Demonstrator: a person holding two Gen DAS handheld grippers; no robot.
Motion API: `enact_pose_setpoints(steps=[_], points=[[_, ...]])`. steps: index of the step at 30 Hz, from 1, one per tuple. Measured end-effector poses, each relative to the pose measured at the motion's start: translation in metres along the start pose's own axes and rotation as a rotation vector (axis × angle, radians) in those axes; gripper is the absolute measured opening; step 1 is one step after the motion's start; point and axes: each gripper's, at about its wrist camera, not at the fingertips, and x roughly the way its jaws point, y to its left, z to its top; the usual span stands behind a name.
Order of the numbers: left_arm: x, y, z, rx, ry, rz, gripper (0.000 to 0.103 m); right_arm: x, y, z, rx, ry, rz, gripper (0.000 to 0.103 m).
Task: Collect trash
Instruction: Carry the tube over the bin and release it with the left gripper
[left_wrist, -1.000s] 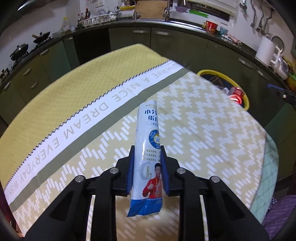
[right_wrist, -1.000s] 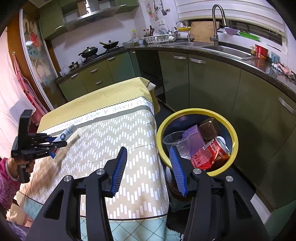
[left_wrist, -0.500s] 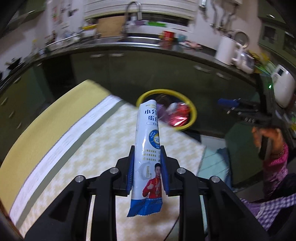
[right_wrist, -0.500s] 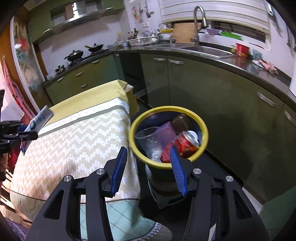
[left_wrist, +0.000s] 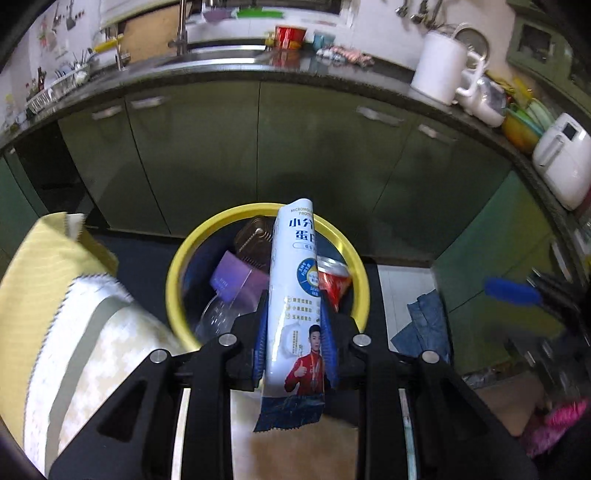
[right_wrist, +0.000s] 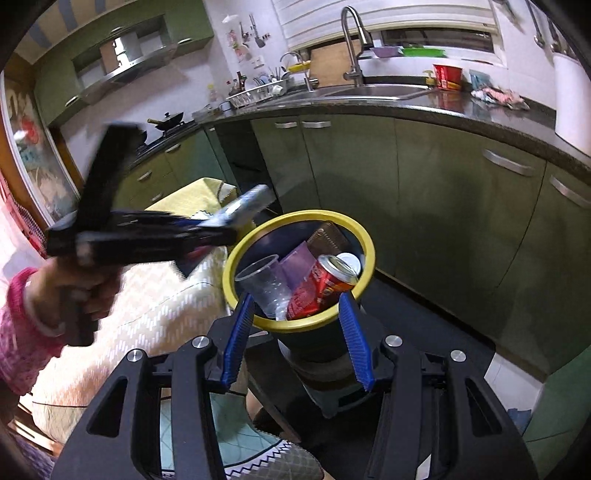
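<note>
The left gripper (left_wrist: 293, 343) is clamping a white-and-blue snack wrapper (left_wrist: 295, 295) between its blue pads, the wrapper standing upright with its crimped blue end hanging below the fingers and its top reaching out in front of the yellow-rimmed trash bin (left_wrist: 177, 266). In the left wrist view the bin is sitting just beyond the gripper, on the floor before the green kitchen cabinets (left_wrist: 207, 147), and it is holding a purple box (left_wrist: 236, 278), a brown ridged tray (left_wrist: 255, 240), a clear plastic cup (left_wrist: 218, 317) and a red can (left_wrist: 332, 284). The desk, covered by a yellow-and-white patterned cloth (left_wrist: 96, 354), is lying to the left of the bin. The right gripper (right_wrist: 297, 334) is standing wide open with nothing between its blue pads, pointing at the near side of the same bin, whose rim is showing between the fingers. From this view the person's left hand (right_wrist: 70, 291), in a pink sleeve, is gripping the handle of the other tool at the left, blurred, with the wrapper angling toward the bin's far-left rim, over the corner of the cloth. A white kettle (left_wrist: 439, 70) is sitting on the dark countertop at the far right, and a sink tap (right_wrist: 351, 40) is rising behind the counter.
</note>
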Motion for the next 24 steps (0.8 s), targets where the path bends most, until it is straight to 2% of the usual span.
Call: enact_pose_setpoints(steps=[6, 8, 12, 13, 16, 18, 20, 24], points=[[0.058, 0.008, 0.026, -0.039, 0.083, 0.038, 0.027, 0.01, -0.011, -0.003, 0.028, 0.019, -0.005, 0.05], [0.071, 0.013, 0.03, -0.064, 0.108, 0.041, 0.036, 0.012, -0.011, -0.004, 0.032, 0.021, -0.002, 0.051], [0.075, 0.022, 0.033, -0.12, 0.096, 0.048, 0.051, 0.013, -0.007, -0.001, 0.024, 0.018, 0.009, 0.051], [0.07, 0.023, 0.032, -0.135, 0.086, 0.046, 0.056, 0.012, -0.004, -0.001, 0.021, 0.016, 0.012, 0.051], [0.043, 0.024, 0.024, -0.156, 0.035, 0.031, 0.061, 0.008, 0.002, -0.001, 0.007, 0.007, 0.023, 0.053], [0.012, 0.022, 0.012, -0.149, -0.027, 0.046, 0.074, 0.005, 0.008, -0.001, -0.008, 0.004, 0.035, 0.056], [-0.027, 0.02, -0.005, -0.148, -0.107, 0.08, 0.091, 0.005, 0.014, -0.001, -0.024, 0.003, 0.047, 0.057], [-0.108, 0.027, -0.061, -0.209, -0.219, 0.204, 0.094, 0.007, 0.033, -0.003, -0.062, 0.011, 0.077, 0.06]])
